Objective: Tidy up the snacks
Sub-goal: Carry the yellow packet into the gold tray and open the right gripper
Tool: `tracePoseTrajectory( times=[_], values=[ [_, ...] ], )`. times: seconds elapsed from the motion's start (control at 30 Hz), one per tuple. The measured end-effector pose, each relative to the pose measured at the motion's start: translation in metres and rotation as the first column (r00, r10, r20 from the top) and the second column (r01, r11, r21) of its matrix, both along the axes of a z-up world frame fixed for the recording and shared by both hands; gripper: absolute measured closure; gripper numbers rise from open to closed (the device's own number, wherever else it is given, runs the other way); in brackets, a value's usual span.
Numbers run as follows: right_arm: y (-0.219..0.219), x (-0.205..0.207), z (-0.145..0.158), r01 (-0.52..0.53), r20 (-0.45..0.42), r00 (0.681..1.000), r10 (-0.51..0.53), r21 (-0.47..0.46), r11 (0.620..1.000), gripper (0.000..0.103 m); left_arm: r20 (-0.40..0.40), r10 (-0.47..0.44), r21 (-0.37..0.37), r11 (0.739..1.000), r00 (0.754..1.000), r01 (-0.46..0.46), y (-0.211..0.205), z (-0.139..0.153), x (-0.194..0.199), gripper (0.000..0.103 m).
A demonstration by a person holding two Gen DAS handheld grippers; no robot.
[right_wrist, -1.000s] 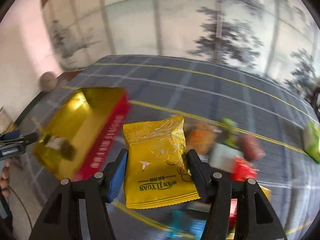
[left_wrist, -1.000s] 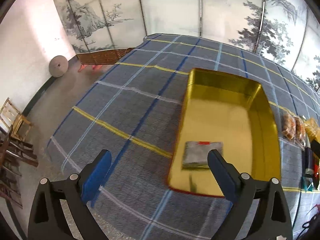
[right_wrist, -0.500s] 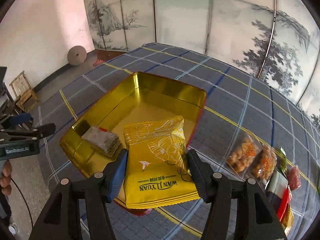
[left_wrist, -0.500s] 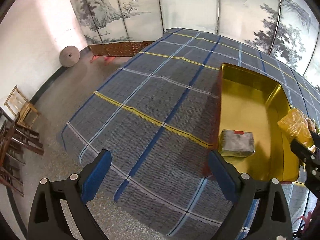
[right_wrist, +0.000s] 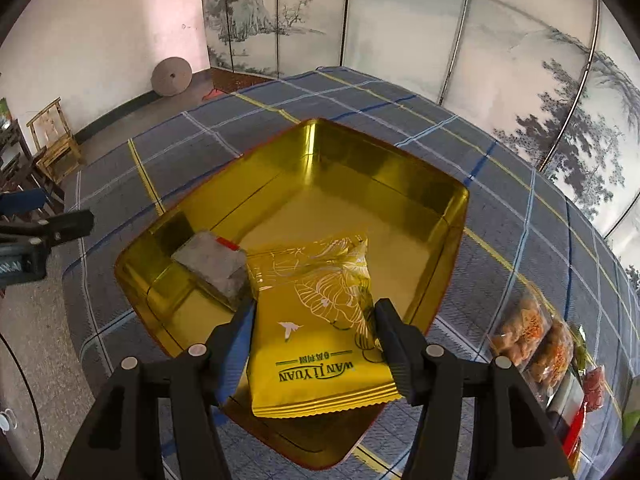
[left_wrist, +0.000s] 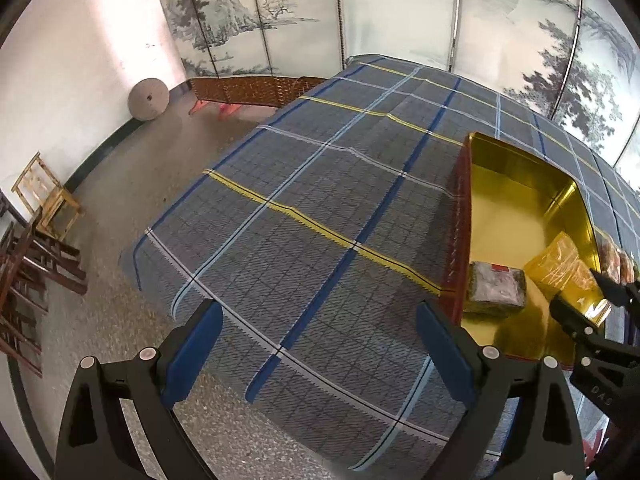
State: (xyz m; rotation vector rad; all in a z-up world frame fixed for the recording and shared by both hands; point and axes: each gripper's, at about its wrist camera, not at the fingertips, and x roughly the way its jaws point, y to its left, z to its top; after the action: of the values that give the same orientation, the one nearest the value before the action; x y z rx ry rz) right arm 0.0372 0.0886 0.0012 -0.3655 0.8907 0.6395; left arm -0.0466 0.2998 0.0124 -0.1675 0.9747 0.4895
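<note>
**tin_watcher:** Snack packet (right_wrist: 316,320), yellow with "WAN LI YUAN" printed on it, sits clamped between the two fingers of the right gripper (right_wrist: 314,328). It hangs over the near part of the gold tin (right_wrist: 400,184), tilted so its far end dips toward the tin's floor. Whether that end actually touches the floor can't be told from the right wrist view.

**plaid_cloth_fan:** Left wrist view shows the same packet (left_wrist: 568,272) from the side, with the right gripper's black fingers coming in from the edge of the frame. The left gripper (left_wrist: 320,344) has its fingers spread wide with nothing between them, hovering over the near-left edge of the plaid tablecloth (left_wrist: 320,208), well apart from the tin (left_wrist: 516,164).

**tin_watcher:** Inside the tin a grey wrapped packet (right_wrist: 212,264) lies on the floor in the near-left corner, just beside the yellow one (their edges look like they overlap from the right wrist view, but contact is unclear). The tin has a red outer wall.

**plaid_cloth_fan:** Off to the right of the tin, on the cloth, a row of loose snacks: two clear bags of orange-brown pieces (right_wrist: 532,340) next to each other, then a red packet (right_wrist: 594,388) further along. The stuff past those is cut off by the frame edge.
</note>
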Motion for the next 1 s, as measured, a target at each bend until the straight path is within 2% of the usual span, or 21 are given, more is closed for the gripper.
tracePoseTrajectory(
  times=[0.53, 1.0],
  values=[
    [0.009, 0.004, -0.013, 0.009, -0.04, 0.999, -0.009, -0.006, 1.0, 0.042, -0.007, 0.038, -0.026, 0.999, 0.999, -0.039, 0.009, 0.0, -0.019, 0.007],
    [0.006, 0.004, -0.012, 0.015, -0.045, 0.999, -0.015, -0.001, 1.0, 0.041, -0.009, 0.011, -0.015, 1.0, 1.0, -0.011, -0.005, 0.004, -0.018, 0.007]
  ],
)
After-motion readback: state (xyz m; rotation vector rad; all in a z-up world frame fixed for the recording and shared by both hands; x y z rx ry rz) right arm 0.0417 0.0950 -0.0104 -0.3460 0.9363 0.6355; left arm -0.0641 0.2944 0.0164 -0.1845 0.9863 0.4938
